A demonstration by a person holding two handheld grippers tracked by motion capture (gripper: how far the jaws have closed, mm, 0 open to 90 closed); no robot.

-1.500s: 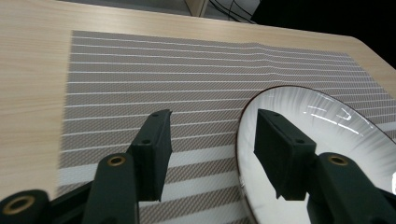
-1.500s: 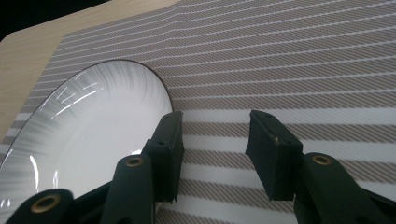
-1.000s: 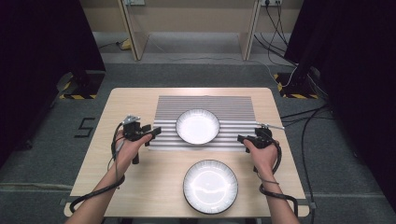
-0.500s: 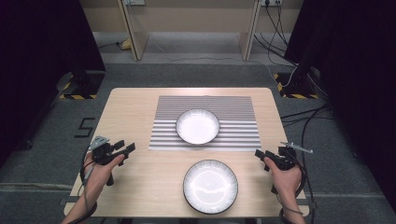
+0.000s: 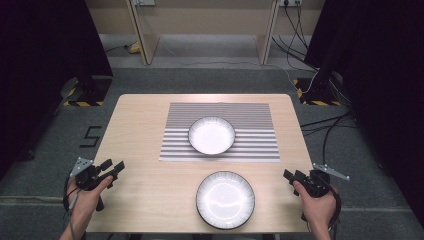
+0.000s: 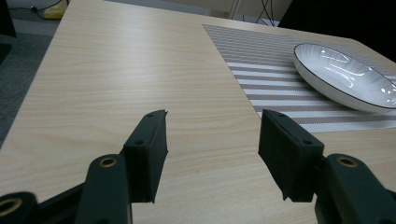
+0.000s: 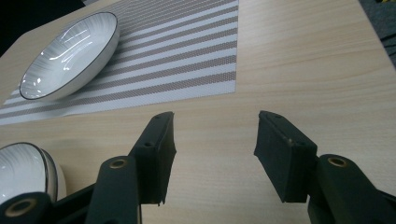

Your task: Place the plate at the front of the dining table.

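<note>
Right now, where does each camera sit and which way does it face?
High view: above the table's near edge, looking forward and down; both forearms, left gripper, right gripper.
Left gripper view: along its open jaws toward the bowl on the striped placemat.
Right gripper view: along its open jaws toward that bowl; near bowl at left.
All share the placemat bowl.

Two bowls (image 5: 211,135) (image 5: 225,199) mid-table; grippers (image 5: 113,166) (image 5: 290,175) apart, empty.

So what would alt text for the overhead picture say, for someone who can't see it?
A person's hands hold the left gripper and right gripper, both open, at the near corners of a wooden table. One bowl sits on a striped mat; a second bowl sits on bare wood at the near edge.
</note>
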